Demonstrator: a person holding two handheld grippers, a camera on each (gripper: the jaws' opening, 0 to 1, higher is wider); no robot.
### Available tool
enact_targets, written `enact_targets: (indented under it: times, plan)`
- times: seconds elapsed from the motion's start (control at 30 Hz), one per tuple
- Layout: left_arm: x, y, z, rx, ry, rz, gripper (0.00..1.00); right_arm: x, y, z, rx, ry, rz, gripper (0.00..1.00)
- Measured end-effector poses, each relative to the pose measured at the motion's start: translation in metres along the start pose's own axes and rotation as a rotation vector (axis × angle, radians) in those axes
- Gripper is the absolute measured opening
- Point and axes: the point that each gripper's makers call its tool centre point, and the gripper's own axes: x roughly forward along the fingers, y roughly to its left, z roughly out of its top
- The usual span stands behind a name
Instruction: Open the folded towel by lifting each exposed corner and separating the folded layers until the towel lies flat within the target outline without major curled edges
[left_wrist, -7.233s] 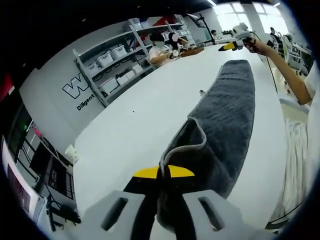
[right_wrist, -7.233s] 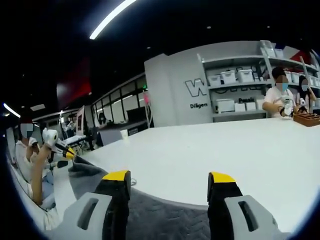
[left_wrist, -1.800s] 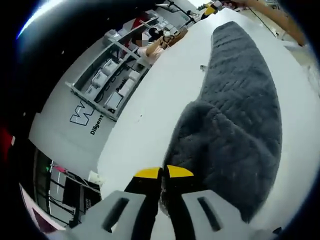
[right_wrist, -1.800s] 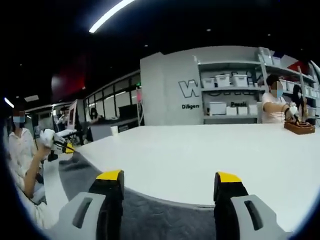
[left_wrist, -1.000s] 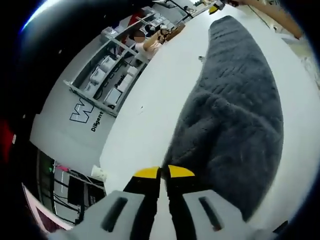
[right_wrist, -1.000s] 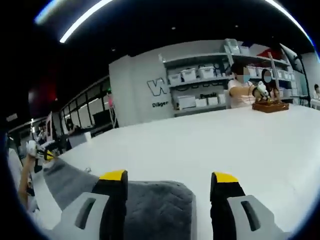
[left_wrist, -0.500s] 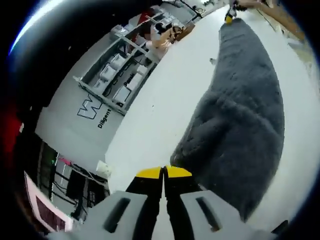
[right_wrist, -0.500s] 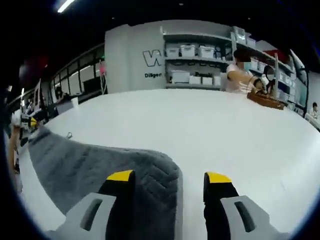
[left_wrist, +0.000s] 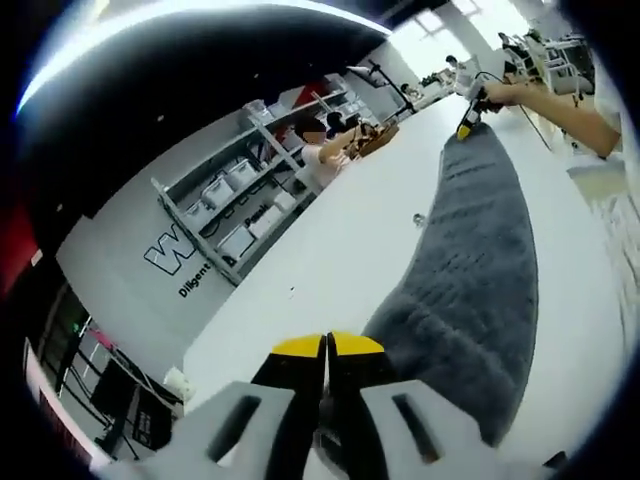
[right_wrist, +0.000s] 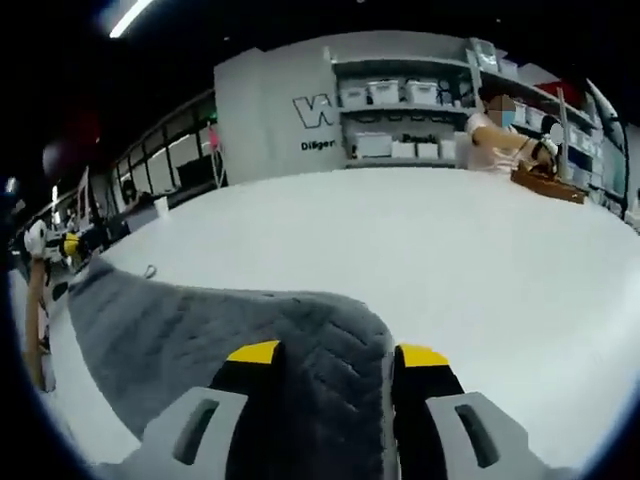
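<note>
A grey quilted towel (left_wrist: 470, 280) lies as a long strip on the white table (left_wrist: 340, 250). My left gripper (left_wrist: 327, 345) is shut at the strip's near end, with dark towel cloth showing between its bodies below the tips. At the far end my right gripper (left_wrist: 468, 118) meets the towel, held by a person's hand. In the right gripper view a rounded towel corner (right_wrist: 320, 330) fills the gap of my right gripper (right_wrist: 337, 353), whose jaws stand apart on either side. The left gripper (right_wrist: 66, 243) shows small at the far left end.
A small metal bit (left_wrist: 418, 218) lies on the table beside the towel's edge. Shelves with white bins (right_wrist: 400, 110) line the far wall. People sit at the table's far side (right_wrist: 500, 125) by a wooden tray (right_wrist: 548, 182). Bare table stretches to the right (right_wrist: 480, 260).
The right gripper came down level with the towel corner and its jaws narrowed around it. The raised bulge near the left gripper has flattened, and the left view tilted up.
</note>
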Motion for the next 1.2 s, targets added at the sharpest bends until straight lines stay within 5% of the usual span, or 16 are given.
enact_targets:
  times: [0.13,0.2,0.3,0.4,0.6,0.87,1.03,1.2]
  plan:
    - [0.005,-0.011,0.009,-0.156,-0.058,-0.058,0.01,0.002,0.012,0.005,0.046,-0.039,0.058,0.47]
    - [0.006,-0.011,0.011,-0.141,-0.054,-0.055,0.02,0.003,0.024,0.004,0.074,-0.040,0.118,0.40]
    - [0.008,-0.014,0.014,-0.108,-0.064,-0.058,0.02,0.006,0.021,0.007,0.077,-0.050,0.114,0.41]
    - [0.011,-0.022,0.006,-0.222,-0.031,-0.104,0.01,0.005,0.022,0.006,0.057,-0.032,0.100,0.39]
    - [0.012,-0.016,0.002,-0.210,-0.016,-0.078,0.01,-0.003,0.032,0.017,0.024,-0.062,0.130,0.22]
    - [0.013,-0.020,0.006,-0.189,-0.016,-0.089,0.01,-0.005,0.043,0.028,-0.008,-0.091,0.165,0.19]
    - [0.016,-0.020,0.010,-0.193,-0.017,-0.090,0.01,-0.005,0.059,0.029,0.031,-0.096,0.273,0.16]
    - [0.022,-0.027,0.012,-0.199,-0.023,-0.113,0.02,-0.004,0.055,0.032,0.022,-0.099,0.267,0.11]
